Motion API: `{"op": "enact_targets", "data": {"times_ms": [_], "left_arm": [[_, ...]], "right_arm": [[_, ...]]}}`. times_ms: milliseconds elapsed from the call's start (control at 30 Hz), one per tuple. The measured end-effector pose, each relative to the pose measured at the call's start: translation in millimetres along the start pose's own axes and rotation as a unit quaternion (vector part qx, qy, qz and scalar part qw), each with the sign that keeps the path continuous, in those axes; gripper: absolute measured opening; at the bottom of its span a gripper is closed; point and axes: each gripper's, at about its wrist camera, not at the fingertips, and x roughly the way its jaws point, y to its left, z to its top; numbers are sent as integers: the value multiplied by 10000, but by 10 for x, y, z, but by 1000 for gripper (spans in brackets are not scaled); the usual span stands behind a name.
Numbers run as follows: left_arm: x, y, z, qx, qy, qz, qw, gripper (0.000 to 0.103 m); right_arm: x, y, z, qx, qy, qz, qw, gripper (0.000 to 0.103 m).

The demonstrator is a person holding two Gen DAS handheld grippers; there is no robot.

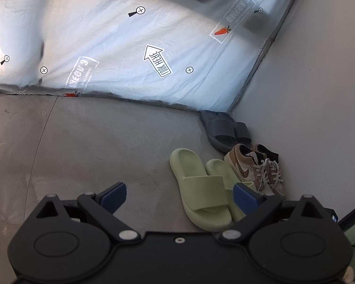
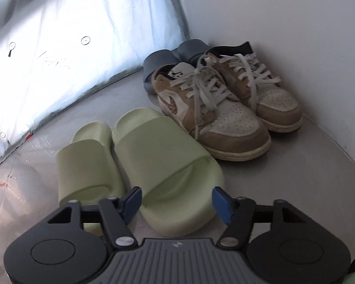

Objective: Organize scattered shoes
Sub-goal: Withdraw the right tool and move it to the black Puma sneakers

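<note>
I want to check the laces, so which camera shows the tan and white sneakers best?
The right wrist view. There the tan and white sneakers sit large and close beside the wall, with toes, laces and tongues plain. The left wrist view shows the same pair small at the frame's right, seen from the side behind the green slides.

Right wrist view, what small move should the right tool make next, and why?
Probably draw the right tool back and clear. Its blue pads flank the nearer pale green foam slide without pressing it, and that slide already sits beside its mate, next to the tan and white laced sneakers.
</note>
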Motion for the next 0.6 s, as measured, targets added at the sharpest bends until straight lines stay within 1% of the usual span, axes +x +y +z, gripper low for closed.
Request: {"op": "enact_targets", "data": {"times_ms": [67,100,167,367,467,533,600], "left_arm": [[16,-45,-10,79,21,-27,10000,98],[25,-60,-15,99,36,-39,9999,98],[52,-81,-26,114,83,-80,9999,98],[43,-125,-42,127,73,-140,9998,98],[-21,-82,-59,87,8,-55,9999,98],[-68,-46,-71,49,-38,14,10000,98],[-130,27,-80,-51,-101,125,9999,98]], "right_arm": [[-38,-78,-47,262,-130,-48,9996,50],[-57,-110,-73,374,-140,-5,9992,50],[6,-151,-120,602,31,161,9981,50],[152,61,-198,844,141,609,9945,50],[199,206,-173,652,134,484,9966,50],[201,234,-131,616,197,354,9973,50],[144,250,-82,573,143,125,9982,50]]}}
